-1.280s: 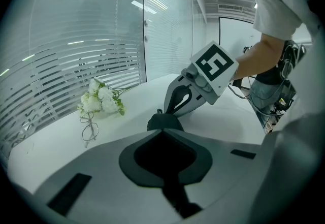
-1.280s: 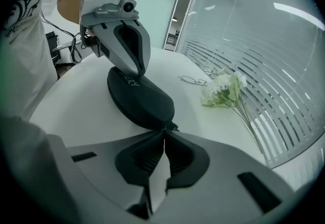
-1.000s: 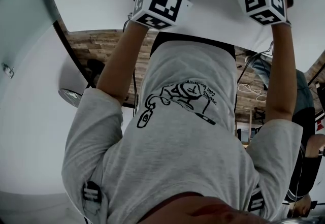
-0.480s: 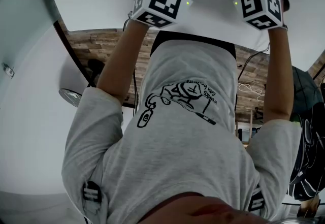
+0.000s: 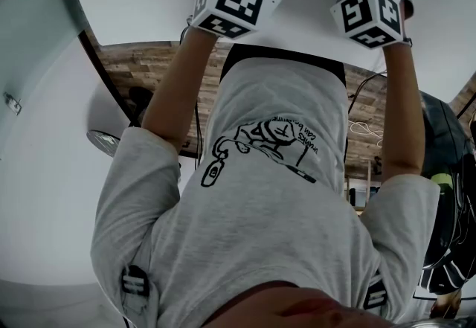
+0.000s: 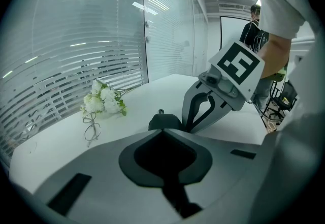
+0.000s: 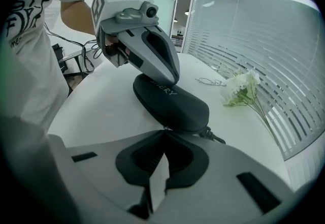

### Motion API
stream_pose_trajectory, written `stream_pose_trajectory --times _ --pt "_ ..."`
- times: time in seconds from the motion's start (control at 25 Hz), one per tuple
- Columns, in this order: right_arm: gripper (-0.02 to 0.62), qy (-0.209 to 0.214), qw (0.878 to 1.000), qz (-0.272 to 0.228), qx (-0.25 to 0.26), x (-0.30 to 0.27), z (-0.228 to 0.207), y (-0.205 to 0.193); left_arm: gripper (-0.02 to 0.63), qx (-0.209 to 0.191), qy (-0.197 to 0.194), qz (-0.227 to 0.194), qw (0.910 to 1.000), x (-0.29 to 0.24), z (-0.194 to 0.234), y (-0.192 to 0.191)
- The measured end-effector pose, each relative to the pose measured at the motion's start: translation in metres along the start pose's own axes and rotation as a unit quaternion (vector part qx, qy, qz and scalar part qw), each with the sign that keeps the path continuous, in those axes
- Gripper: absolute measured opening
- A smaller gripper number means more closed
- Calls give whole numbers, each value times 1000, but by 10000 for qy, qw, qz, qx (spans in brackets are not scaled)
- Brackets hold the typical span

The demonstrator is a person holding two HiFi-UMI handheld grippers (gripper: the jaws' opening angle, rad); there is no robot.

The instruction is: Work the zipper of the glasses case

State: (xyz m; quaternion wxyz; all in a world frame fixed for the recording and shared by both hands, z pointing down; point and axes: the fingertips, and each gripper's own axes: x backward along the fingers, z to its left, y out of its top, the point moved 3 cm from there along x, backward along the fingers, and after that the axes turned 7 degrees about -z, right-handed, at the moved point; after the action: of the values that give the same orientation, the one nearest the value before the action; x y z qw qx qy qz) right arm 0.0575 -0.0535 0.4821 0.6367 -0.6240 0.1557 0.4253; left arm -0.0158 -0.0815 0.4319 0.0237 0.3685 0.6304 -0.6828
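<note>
Looking along our 2 grippers, we see the case lying on the table, left gripper clenched, tips pressing the case's top, right gripper clenched on the zipper pull at the case's near edge, flowers and glasses beyond the case.

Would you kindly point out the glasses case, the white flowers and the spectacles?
glasses case (image 7: 175, 103): right gripper view, top of shell.
white flowers (image 7: 242, 85): right gripper view, the blooms.
spectacles (image 6: 91, 130): left gripper view, a lens.

grey t-shirt with black line drawing
</note>
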Motion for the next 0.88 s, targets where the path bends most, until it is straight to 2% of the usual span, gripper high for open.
stream_pose_trajectory --times 0.88 --pt "5 -528 9982 187 191 3 -44 -12 21 471 -408 -83 9980 -9 -8 4"
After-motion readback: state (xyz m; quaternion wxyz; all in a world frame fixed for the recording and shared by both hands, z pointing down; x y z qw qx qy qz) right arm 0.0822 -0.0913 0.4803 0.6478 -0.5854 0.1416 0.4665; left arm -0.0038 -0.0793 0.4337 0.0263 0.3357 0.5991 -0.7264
